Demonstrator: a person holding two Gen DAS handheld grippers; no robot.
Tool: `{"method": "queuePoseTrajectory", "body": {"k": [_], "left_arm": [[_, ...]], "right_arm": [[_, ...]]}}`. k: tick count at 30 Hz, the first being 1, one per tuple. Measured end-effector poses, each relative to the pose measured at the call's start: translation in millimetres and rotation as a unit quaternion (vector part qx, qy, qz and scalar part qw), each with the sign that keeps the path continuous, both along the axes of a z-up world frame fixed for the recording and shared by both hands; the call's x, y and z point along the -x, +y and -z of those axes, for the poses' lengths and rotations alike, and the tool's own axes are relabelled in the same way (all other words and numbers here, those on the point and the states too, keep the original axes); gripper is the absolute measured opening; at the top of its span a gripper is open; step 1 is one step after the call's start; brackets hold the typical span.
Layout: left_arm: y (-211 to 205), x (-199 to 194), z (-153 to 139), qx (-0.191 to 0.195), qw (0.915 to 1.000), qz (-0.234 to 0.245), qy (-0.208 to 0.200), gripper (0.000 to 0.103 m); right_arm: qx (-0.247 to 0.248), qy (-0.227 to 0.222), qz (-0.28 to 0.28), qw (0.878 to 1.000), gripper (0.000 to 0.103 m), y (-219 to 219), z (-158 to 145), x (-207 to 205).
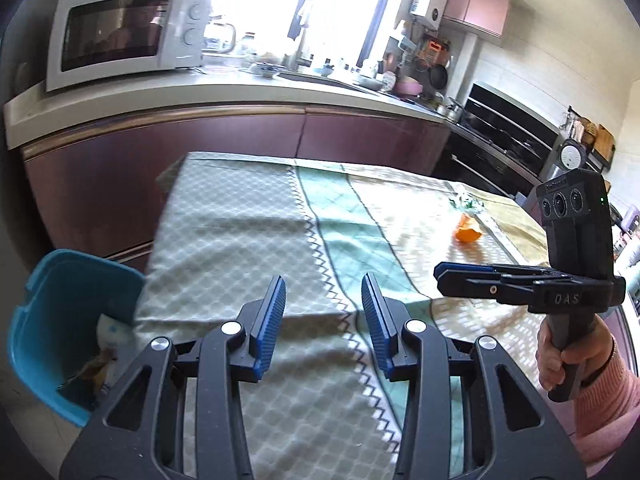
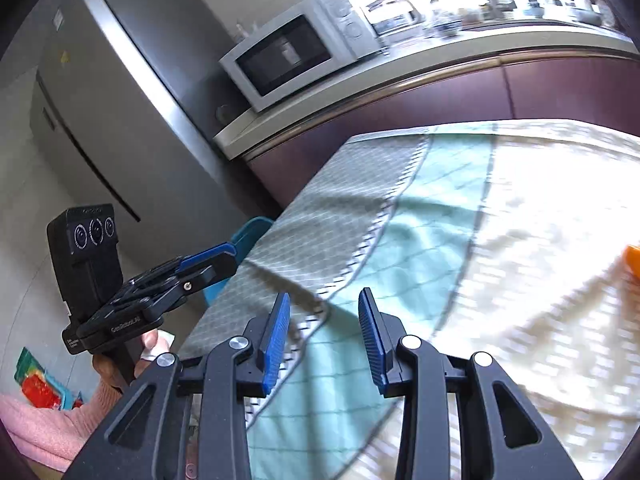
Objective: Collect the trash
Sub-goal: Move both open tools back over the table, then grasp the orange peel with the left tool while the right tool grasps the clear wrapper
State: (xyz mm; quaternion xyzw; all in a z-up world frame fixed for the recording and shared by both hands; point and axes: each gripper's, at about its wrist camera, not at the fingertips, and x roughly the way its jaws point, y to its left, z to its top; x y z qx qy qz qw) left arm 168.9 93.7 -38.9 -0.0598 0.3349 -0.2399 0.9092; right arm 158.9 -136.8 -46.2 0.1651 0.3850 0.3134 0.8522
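An orange peel (image 1: pixel 466 230) lies on the tablecloth at the far right of the table; its edge also shows in the right wrist view (image 2: pixel 633 261). A crumpled clear wrapper (image 1: pixel 466 201) lies just behind it. A blue trash bin (image 1: pixel 52 320) stands on the floor at the table's left side, with trash inside; its rim shows in the right wrist view (image 2: pixel 250 236). My left gripper (image 1: pixel 324 316) is open and empty over the near table. My right gripper (image 2: pixel 324 328) is open and empty; it shows in the left wrist view (image 1: pixel 440 274), to the right.
The table (image 1: pixel 248 240) has a green and beige patterned cloth. A counter (image 1: pixel 160 96) with a microwave (image 1: pixel 124 32) runs behind it. A stove (image 1: pixel 504 136) stands at the back right. A grey fridge (image 2: pixel 100 100) stands to the left.
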Motion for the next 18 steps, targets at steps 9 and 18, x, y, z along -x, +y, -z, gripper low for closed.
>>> {"method": "queuePoseTrajectory", "body": {"k": [9, 18], "left_arm": [[-116.2, -18.3, 7.7, 0.005, 0.9949, 0.095, 0.035, 0.039], [-218.3, -60.1, 14.4, -0.003, 0.9856, 0.155, 0.068, 0.039]], "right_arm": [[-0.016, 0.004, 0.140, 0.990, 0.035, -129.0, 10.0, -4.6], [-0.028, 0.013, 0.241, 0.970, 0.038, -220.4, 25.5, -23.1]]}}
